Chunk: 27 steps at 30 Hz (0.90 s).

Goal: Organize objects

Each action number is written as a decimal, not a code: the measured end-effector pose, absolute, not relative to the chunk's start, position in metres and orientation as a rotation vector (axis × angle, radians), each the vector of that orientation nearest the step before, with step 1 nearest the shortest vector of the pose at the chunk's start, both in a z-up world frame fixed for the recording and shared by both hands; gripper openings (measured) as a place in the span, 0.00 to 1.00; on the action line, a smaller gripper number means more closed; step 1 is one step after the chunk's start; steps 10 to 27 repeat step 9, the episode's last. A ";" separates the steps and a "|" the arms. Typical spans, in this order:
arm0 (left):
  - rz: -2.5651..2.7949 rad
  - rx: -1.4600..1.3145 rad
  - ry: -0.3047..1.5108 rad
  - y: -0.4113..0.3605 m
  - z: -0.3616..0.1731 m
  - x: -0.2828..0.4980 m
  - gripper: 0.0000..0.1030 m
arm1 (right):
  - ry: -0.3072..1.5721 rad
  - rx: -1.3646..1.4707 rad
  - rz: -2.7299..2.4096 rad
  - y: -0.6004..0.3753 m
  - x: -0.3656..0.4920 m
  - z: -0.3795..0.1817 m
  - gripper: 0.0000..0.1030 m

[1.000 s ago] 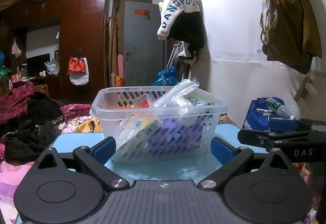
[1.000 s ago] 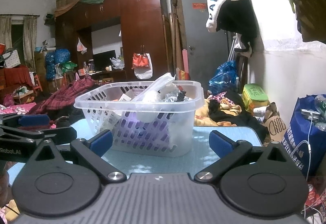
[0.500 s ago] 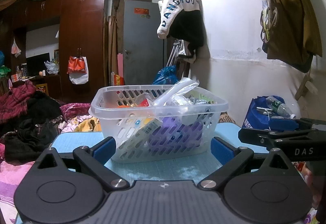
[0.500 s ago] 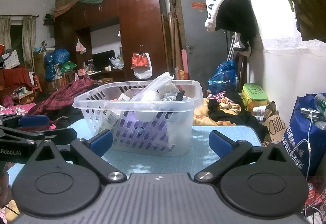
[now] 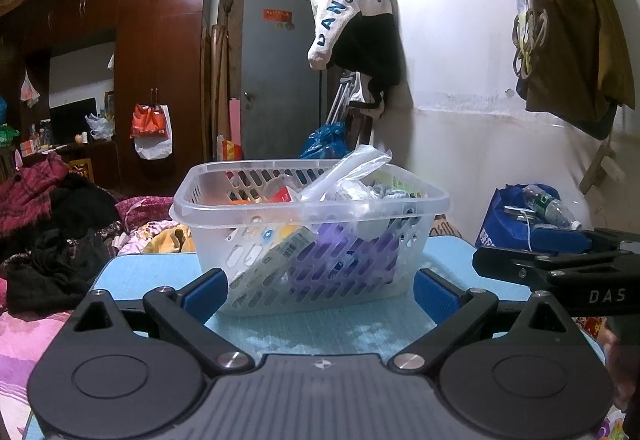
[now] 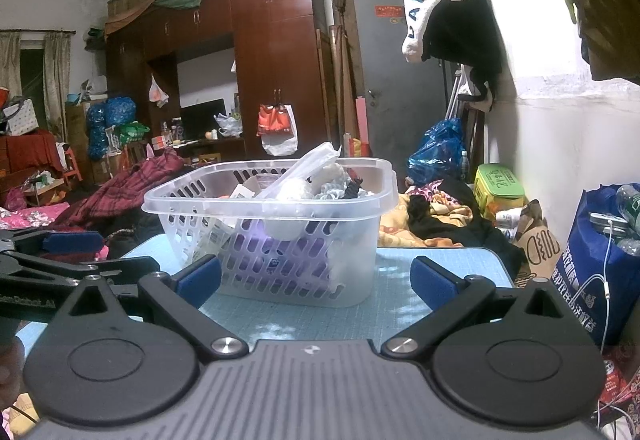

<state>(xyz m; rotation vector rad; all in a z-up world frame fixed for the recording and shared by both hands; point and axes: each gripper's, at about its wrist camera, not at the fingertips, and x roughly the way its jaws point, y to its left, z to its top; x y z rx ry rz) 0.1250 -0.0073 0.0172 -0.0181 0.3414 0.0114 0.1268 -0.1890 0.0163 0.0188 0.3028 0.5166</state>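
We're holding both grippers low w/ jaws apart, nothing between, left gripper (image 5: 320, 290) & right gripper (image 6: 316, 280) facing clear basket (image 5: 256, 212) at 12 o'clock, sitting on blue table (image 5: 140, 272), packed w/ misc items, plastic bag (image 5: 352, 168) sticking out top.

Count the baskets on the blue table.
1. The clear plastic basket stands on the blue table, ahead of the open left gripper and open right gripper, full of items. No other basket shows, though one behind it would be hidden.
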 end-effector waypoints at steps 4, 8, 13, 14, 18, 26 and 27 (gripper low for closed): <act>0.010 -0.015 0.335 -0.008 0.016 0.125 0.97 | 0.303 0.020 0.519 -0.188 0.126 0.016 1.00; 0.020 -0.007 0.324 -0.010 0.017 0.124 0.97 | 0.304 0.018 0.522 -0.187 0.125 0.015 1.00; 0.019 -0.007 0.324 -0.010 0.017 0.124 0.97 | 0.299 0.020 0.528 -0.187 0.125 0.014 1.00; 0.019 -0.007 0.324 -0.010 0.017 0.124 0.97 | 0.299 0.020 0.528 -0.187 0.125 0.014 1.00; 0.019 -0.007 0.324 -0.010 0.017 0.124 0.97 | 0.299 0.020 0.528 -0.187 0.125 0.014 1.00; 0.019 -0.007 0.324 -0.010 0.017 0.124 0.97 | 0.299 0.020 0.528 -0.187 0.125 0.014 1.00; 0.019 -0.007 0.324 -0.010 0.017 0.124 0.97 | 0.299 0.020 0.528 -0.187 0.125 0.014 1.00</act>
